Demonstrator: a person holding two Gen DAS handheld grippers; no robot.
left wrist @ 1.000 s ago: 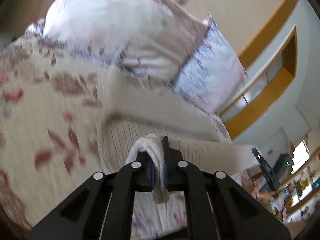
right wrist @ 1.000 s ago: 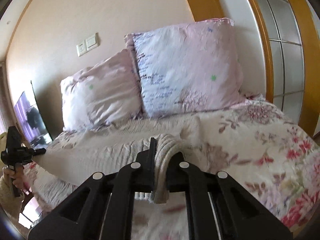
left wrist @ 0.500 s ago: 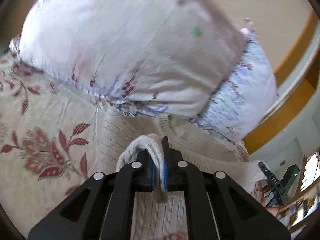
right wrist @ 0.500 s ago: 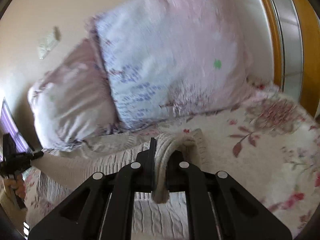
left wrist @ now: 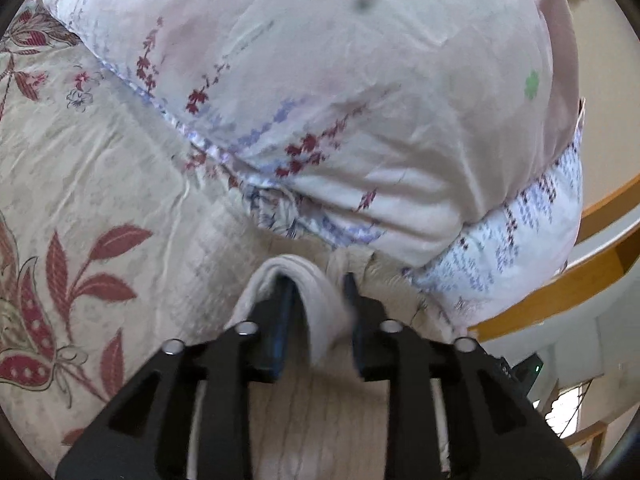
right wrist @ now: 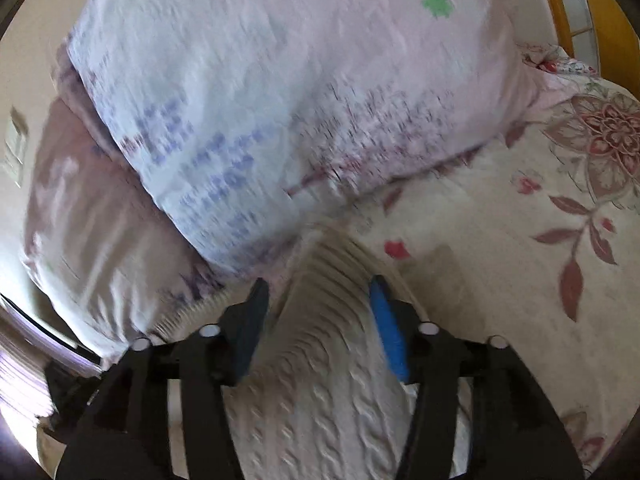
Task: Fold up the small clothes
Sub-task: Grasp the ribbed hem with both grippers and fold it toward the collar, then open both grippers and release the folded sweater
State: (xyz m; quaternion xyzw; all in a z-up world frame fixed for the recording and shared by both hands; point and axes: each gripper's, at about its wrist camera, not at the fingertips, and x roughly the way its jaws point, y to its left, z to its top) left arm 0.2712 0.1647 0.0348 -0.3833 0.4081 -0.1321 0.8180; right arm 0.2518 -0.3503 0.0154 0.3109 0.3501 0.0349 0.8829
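Note:
A cream cable-knit sweater (right wrist: 332, 392) lies on the floral bedspread, its far edge close to the pillows. In the left wrist view its ribbed hem (left wrist: 316, 300) still loops over one finger of my left gripper (left wrist: 318, 292), whose jaws stand apart. My right gripper (right wrist: 318, 292) is open too, with the ribbed hem (right wrist: 332, 276) lying loose between the spread fingers. Neither gripper pinches the cloth.
Two pale floral pillows (left wrist: 340, 100) (right wrist: 280, 100) stand right ahead of both grippers at the head of the bed. The floral bedspread (left wrist: 80, 200) (right wrist: 520, 240) spreads to the sides. A wooden frame (left wrist: 592, 264) shows at the right.
Both grippers carried the sweater's hem forward and down toward the pillows, then opened. The hem is let go and rests on the bed.

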